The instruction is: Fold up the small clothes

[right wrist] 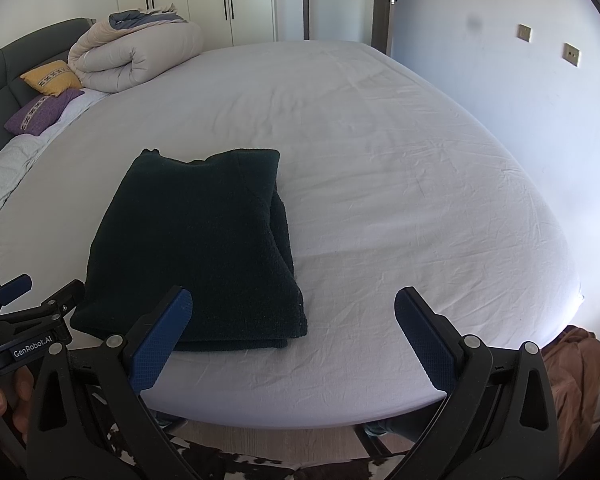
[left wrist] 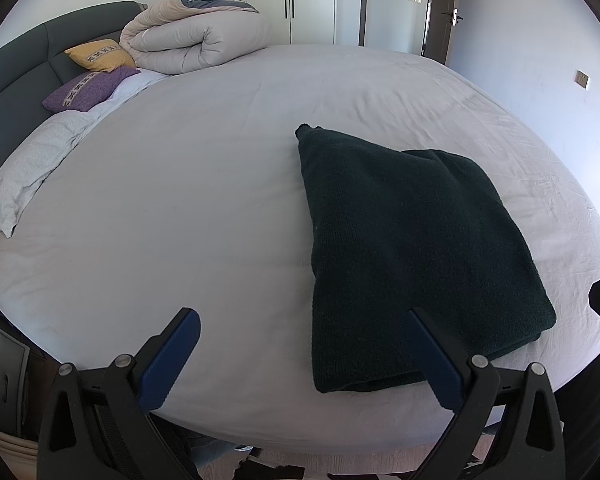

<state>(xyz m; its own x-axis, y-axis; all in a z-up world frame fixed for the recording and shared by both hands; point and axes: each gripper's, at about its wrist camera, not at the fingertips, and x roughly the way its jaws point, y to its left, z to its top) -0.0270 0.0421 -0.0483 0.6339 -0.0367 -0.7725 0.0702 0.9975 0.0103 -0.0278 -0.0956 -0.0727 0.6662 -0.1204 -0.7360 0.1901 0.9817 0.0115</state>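
Two wide-open grippers, left hand-held gripper (left wrist: 304, 356) and right hand-held gripper (right wrist: 294, 334), near folded dark sweater (left wrist: 412, 256)

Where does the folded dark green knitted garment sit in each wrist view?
Left wrist: the folded dark green knitted garment lies right of centre, reaching the near bed edge.
Right wrist: it lies left of centre.
Shared landmark: the rolled beige duvet at the upper left in both.

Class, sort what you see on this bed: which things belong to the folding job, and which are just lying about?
Belongs to the job:
dark sweater, folded
left gripper, open
right gripper, open

Just lying about:
rolled duvet
yellow cushion
purple cushion
pillow
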